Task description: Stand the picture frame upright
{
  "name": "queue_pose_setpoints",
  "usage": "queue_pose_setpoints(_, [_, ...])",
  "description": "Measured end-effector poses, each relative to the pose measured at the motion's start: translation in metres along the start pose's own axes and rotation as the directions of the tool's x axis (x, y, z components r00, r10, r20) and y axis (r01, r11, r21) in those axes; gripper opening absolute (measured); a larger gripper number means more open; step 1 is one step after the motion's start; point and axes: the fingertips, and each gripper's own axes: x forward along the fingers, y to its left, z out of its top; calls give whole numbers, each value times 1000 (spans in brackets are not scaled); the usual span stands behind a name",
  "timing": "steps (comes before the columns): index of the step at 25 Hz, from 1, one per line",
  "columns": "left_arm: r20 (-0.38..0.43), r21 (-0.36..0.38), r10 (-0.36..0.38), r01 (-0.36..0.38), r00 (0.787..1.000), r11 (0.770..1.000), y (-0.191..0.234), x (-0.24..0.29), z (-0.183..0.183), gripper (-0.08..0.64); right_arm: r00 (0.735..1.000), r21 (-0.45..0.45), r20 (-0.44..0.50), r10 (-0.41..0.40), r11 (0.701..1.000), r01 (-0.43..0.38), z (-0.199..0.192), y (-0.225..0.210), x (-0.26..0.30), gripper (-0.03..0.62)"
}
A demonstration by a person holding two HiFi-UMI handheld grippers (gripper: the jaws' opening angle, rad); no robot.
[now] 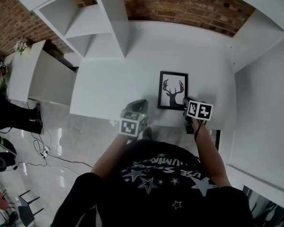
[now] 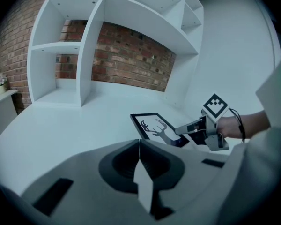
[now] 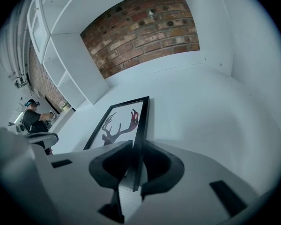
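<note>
The picture frame (image 1: 173, 90) is lying on the white surface (image 1: 113, 79), near its front edge. Your left gripper (image 2: 139, 146) is hovering clenched and empty just left of the frame. Your right gripper (image 3: 133, 158) is grasping the frame's near right corner, its jaws pinching the black edge.

Picture frame (image 1: 173, 91) black, dark deer silhouette on white; desk (image 1: 109, 79) white; wall (image 1: 189, 6) red brick.

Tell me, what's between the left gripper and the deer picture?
Only bare table lies between the left gripper and the picture. The left gripper view shows that.
</note>
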Motion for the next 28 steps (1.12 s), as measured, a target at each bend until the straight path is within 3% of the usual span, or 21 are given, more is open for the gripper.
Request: queue_pose_setpoints(28, [-54, -57, 21, -24, 998, 998, -65, -39, -75, 18, 996, -4, -37, 87, 996, -87, -95, 10, -59, 78])
